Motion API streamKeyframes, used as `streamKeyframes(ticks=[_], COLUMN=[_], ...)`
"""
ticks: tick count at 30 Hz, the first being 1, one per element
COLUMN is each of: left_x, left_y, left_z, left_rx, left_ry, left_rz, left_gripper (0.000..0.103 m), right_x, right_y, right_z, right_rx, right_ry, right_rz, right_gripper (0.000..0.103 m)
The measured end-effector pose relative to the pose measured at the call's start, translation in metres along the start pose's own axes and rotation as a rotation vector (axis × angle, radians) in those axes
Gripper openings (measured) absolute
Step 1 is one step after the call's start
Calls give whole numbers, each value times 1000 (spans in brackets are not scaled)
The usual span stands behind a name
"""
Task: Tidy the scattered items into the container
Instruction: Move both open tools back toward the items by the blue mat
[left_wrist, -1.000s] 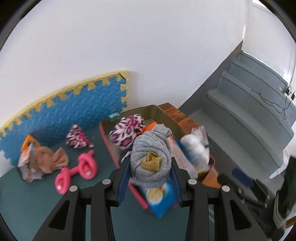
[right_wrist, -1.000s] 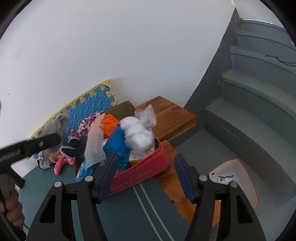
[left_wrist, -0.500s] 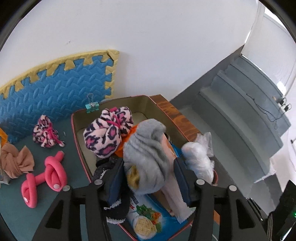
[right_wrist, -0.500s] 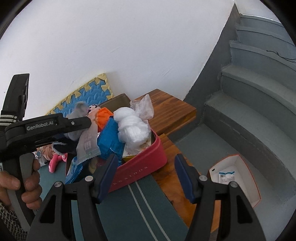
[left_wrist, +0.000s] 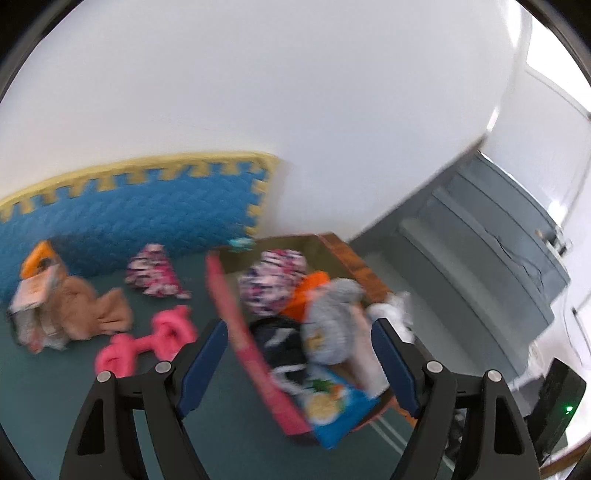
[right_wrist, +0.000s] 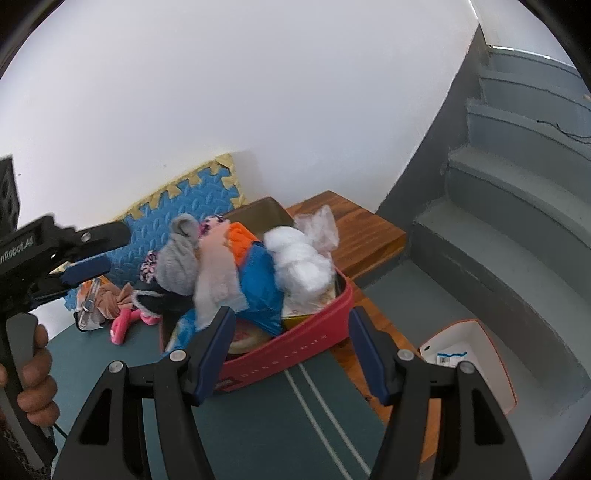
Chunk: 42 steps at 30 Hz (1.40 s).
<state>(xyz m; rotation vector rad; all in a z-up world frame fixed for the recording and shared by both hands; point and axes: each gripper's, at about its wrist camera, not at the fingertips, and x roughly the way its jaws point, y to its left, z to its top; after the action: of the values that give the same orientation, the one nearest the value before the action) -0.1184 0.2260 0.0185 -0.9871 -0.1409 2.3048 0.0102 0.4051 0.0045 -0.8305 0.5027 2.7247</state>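
Observation:
The red container is heaped with items. A grey knit bundle lies on top of the pile beside a pink leopard-print pouch, an orange item, a blue snack packet and white wadding. My left gripper is open and empty, drawn back above the container's near left side; it also shows in the right wrist view. My right gripper is open and empty before the container's front wall. The left wrist view is blurred.
On the green floor left of the container lie a pink knotted toy, a second leopard pouch, a tan cloth and packets. A blue foam mat leans on the wall. A wooden step, grey stairs and a white box are right.
My left gripper opened and let go of the grey knit bundle, which now lies in the container. The left gripper pulled back and to the left. The right gripper stayed put.

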Motion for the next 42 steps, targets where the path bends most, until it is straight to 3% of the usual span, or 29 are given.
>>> streamKeyframes(ticks=[9, 16, 22, 27, 35, 42], left_x=[-43, -55, -43, -34, -32, -34], left_y=[136, 223, 266, 272, 293, 302], left_z=[-27, -43, -44, -39, -53, -63], left_rx=[-234, -386, -456, -436, -464, -455], left_ry=[-55, -72, -66, -54, -51, -45], left_rz=[256, 378, 276, 264, 240, 230], left_gripper=[82, 82, 82, 82, 82, 82], right_x=[-20, -6, 7, 24, 72, 142], right_y=[54, 106, 149, 173, 219, 267], right_z=[2, -10, -20, -24, -11, 7], right_rx=[-99, -193, -289, -330, -285, -177], right_ry=[-62, -13, 28, 77, 170, 292], right_rz=[58, 131, 176, 224, 390, 509], right_gripper=[67, 67, 68, 68, 67, 62])
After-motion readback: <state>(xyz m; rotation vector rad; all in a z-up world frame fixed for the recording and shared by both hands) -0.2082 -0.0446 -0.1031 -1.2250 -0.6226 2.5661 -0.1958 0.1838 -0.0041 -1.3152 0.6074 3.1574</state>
